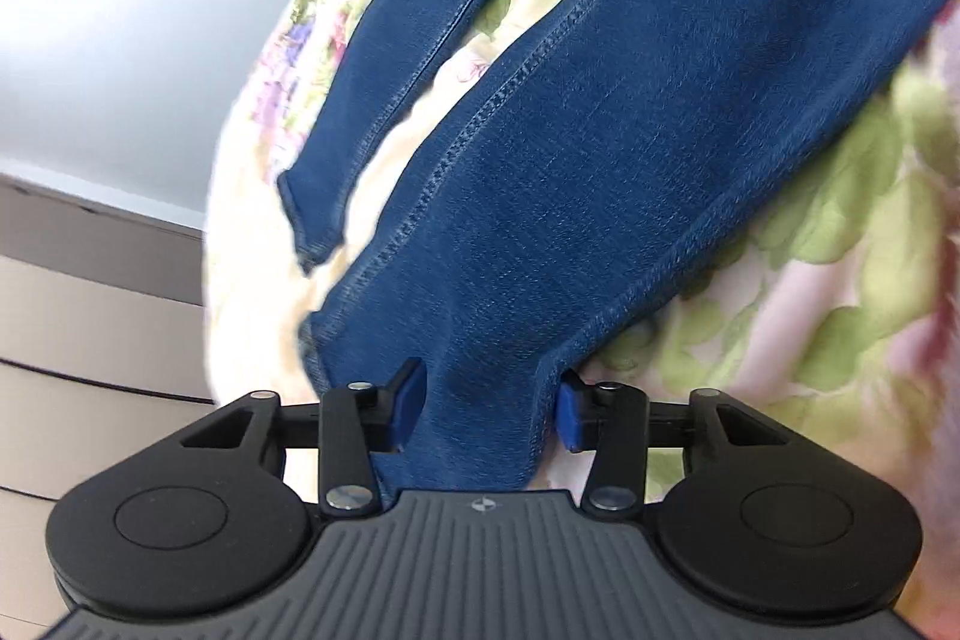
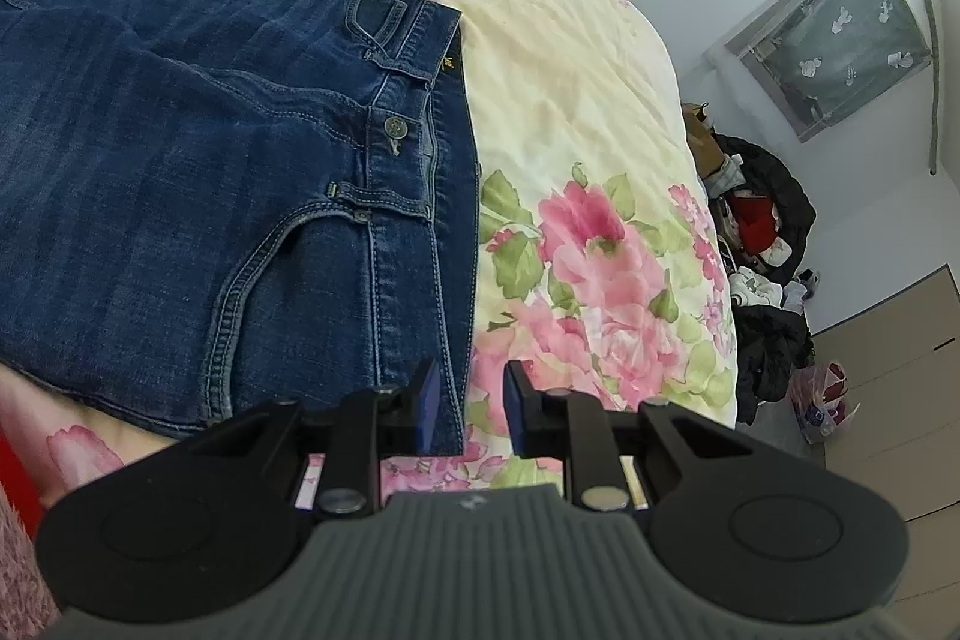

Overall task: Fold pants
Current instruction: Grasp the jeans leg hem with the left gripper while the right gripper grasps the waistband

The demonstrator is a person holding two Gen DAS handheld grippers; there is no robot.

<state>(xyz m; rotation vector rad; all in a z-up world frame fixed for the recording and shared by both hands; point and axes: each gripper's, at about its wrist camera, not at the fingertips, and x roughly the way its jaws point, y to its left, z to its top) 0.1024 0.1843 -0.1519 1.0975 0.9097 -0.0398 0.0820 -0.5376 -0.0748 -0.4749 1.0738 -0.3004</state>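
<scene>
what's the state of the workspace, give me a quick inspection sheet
surface: floral bedspread, lightly wrinkled
job's things: jeans lying flat, legs spread apart, waistband buttoned
clutter: heap of dark clothes and bags on the floor beside the bed
grippers: left tongs pinch the end of one leg; right tongs stand narrowly open at the waistband corner, with sheet showing between the denim and one pad
cables: nothing seen
surroundings: white wall, grey patterned cover hanging on it
</scene>
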